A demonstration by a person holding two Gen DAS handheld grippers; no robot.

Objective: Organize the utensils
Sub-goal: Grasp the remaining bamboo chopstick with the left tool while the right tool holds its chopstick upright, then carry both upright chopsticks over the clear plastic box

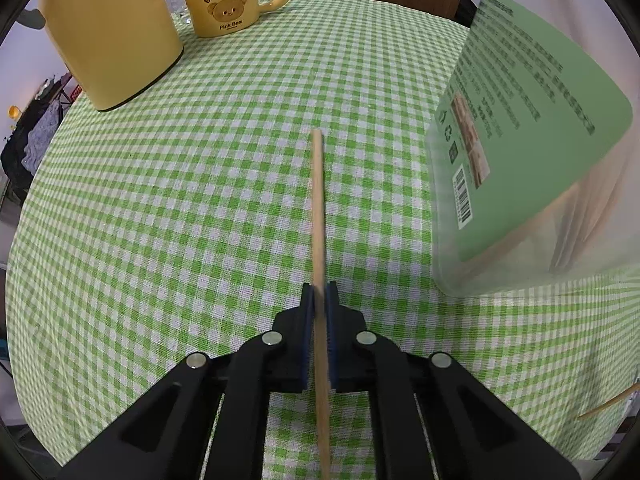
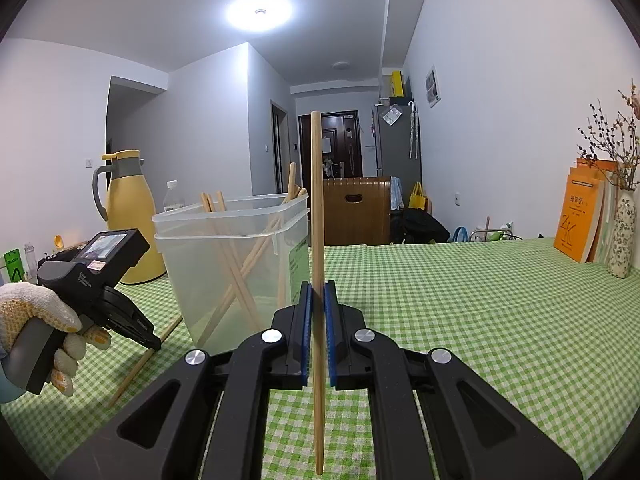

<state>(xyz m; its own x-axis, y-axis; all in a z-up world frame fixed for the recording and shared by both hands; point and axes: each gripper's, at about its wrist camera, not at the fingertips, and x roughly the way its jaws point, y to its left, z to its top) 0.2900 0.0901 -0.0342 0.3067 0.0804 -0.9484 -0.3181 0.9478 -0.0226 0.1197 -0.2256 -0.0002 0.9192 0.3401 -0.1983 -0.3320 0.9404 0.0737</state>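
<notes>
My left gripper (image 1: pixel 319 292) is shut on a wooden chopstick (image 1: pixel 319 216) and holds it above the green checked tablecloth (image 1: pixel 200 200), left of the clear plastic container (image 1: pixel 532 152). My right gripper (image 2: pixel 319 290) is shut on another wooden chopstick (image 2: pixel 317 200), held upright just right of the same clear plastic container (image 2: pixel 236 264), which holds several chopsticks (image 2: pixel 240 280). The left gripper's body (image 2: pixel 92 280), in a gloved hand, shows in the right wrist view with its chopstick (image 2: pixel 144 360) slanting down over the cloth. One loose chopstick (image 1: pixel 608 404) lies at the table's right edge.
A yellow thermos jug (image 1: pixel 112 28) and a yellow bear mug (image 1: pixel 228 4) stand at the far left of the table. A water bottle (image 2: pixel 173 198) stands behind the container. Orange books (image 2: pixel 580 216) and a flower vase (image 2: pixel 622 236) stand at the right edge.
</notes>
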